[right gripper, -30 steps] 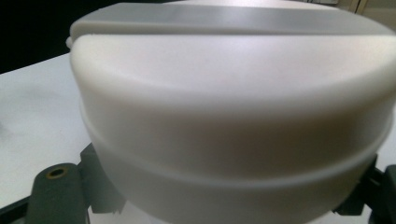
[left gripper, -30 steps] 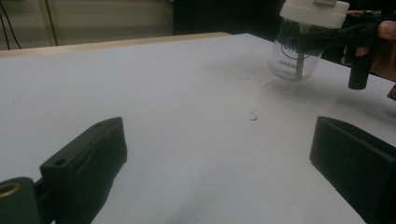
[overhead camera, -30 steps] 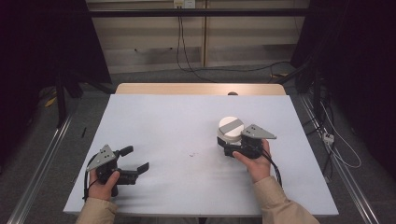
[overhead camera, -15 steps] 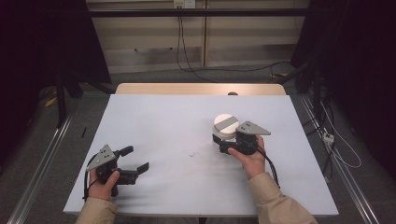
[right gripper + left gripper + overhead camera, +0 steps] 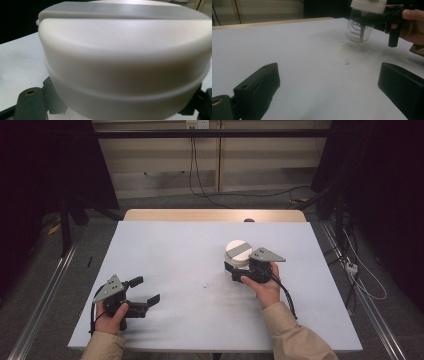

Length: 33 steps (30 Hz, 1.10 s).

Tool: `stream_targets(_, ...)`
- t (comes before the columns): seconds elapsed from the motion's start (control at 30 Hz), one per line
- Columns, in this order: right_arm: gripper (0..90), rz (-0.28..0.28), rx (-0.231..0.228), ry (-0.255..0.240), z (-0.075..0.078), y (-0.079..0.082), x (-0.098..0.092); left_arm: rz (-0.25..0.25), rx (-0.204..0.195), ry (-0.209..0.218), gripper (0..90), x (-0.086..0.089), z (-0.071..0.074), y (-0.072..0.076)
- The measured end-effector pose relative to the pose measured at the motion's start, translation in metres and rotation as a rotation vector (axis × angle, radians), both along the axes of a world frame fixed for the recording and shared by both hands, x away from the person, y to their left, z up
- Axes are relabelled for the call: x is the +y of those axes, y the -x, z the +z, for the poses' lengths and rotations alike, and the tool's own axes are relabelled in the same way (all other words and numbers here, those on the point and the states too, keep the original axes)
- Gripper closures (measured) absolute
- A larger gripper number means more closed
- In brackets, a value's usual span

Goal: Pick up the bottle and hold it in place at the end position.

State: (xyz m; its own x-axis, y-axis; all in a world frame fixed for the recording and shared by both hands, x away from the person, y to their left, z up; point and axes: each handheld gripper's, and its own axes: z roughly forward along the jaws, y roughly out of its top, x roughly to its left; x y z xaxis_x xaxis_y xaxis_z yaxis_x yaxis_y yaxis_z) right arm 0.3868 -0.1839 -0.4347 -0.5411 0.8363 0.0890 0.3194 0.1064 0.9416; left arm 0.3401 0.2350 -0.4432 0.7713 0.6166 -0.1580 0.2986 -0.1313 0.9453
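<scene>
A: Start at the left. What is there?

B: The left gripper [image 5: 145, 292] sits low over the near left part of the table [image 5: 175, 250], held in the left hand [image 5: 111, 316]. Its two jaws are spread wide with nothing between them. In the left gripper view they rise at either side with bare table surface in the gap.

A: And in the middle?

B: Mostly bare white tabletop, with a small dark speck [image 5: 205, 284] on it. The left gripper view has the same speck [image 5: 347, 61] ahead of the jaws.

A: Then the right side?

B: The jar [image 5: 237, 254] is there, right of centre on the table, well apart from the left gripper. It has a clear body with dark lettering and a white lid [image 5: 369, 5] with a grey bar across the top. It stands upright; its base is at or just above the table, and I cannot tell which.

A: Is it gripped?

B: Yes. The right gripper [image 5: 239, 270], in the right hand [image 5: 264, 287], comes at it from the right and its jaws are clenched on the jar just under the lid. In the right gripper view the lid [image 5: 125, 57] is pressed up close to the camera, with the jaws at its lower corners.
</scene>
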Motion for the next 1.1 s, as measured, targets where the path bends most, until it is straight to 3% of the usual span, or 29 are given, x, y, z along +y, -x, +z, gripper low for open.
stream_targets(1.1,18.5,0.029,-0.01,-0.009,0.001,-0.02,0.021,-0.007,0.005,0.012,3.6,-0.001,0.0,0.0)
